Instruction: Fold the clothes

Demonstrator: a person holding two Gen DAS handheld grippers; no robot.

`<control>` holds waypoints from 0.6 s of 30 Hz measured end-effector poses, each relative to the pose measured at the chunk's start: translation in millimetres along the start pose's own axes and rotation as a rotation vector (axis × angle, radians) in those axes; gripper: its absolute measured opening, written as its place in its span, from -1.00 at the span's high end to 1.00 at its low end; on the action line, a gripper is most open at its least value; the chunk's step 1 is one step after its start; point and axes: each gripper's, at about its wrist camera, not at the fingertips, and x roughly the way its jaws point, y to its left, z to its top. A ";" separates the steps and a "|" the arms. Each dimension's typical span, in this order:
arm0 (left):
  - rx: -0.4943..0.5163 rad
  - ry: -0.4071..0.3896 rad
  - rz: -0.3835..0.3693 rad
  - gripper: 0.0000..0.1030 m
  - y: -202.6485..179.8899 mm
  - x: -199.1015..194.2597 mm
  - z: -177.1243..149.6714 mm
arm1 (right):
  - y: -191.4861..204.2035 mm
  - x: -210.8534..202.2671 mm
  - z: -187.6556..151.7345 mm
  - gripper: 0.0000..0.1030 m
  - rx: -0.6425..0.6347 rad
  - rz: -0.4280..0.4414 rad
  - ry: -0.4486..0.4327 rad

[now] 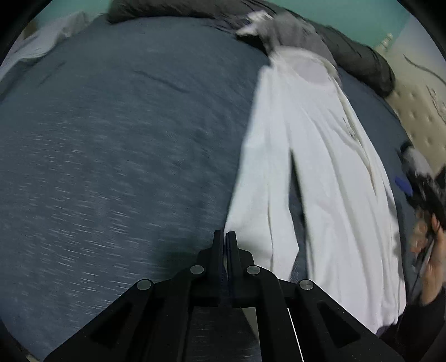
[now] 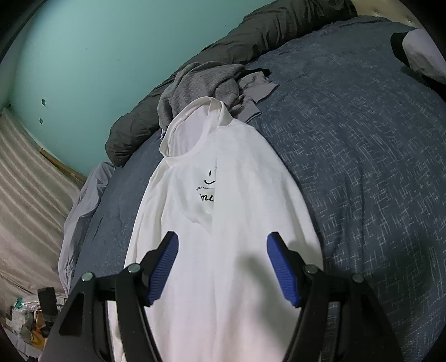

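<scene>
A white T-shirt (image 2: 237,181) with a small black smiley print lies lengthwise on the blue bed cover (image 2: 362,139), its sides folded in and its collar at the far end. My right gripper (image 2: 223,235) hovers open over its lower part, and the blue pads (image 2: 167,264) touch nothing. In the blurred left wrist view the same T-shirt (image 1: 320,167) runs down the right side. My left gripper (image 1: 225,236) is shut, its tips at the shirt's near left corner over the bed cover (image 1: 111,139). I see no cloth between the fingers.
A heap of grey clothes (image 2: 203,83) lies past the collar, against a dark rolled duvet (image 2: 278,25). A pale sheet (image 2: 80,208) hangs off the bed's edge toward the teal wall (image 2: 83,55). A person's hand (image 1: 429,250) shows at the right edge.
</scene>
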 end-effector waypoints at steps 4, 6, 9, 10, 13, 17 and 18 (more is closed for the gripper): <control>-0.046 -0.054 0.086 0.97 38.9 -25.5 24.8 | -1.3 -1.8 1.3 -0.30 0.000 -0.001 -0.003; -0.044 -0.066 0.158 0.97 54.2 -32.5 42.1 | -1.9 -1.6 1.5 -0.30 0.001 -0.004 -0.003; -0.041 -0.096 0.285 0.97 75.1 -41.1 72.6 | -2.2 -0.4 1.3 -0.30 -0.001 -0.011 -0.001; -0.056 -0.108 0.310 0.97 80.6 -43.4 83.7 | -2.3 0.0 1.3 -0.30 -0.003 -0.013 0.000; -0.104 -0.144 0.366 0.96 100.9 -43.9 112.0 | -2.6 1.7 1.1 -0.30 -0.006 -0.024 0.000; -0.167 -0.132 0.397 0.79 119.0 -33.2 124.8 | -3.3 4.7 -0.3 -0.30 -0.012 -0.035 0.007; -0.179 -0.133 0.400 0.68 121.3 -30.7 125.9 | -3.0 5.5 -0.8 -0.30 -0.015 -0.036 0.010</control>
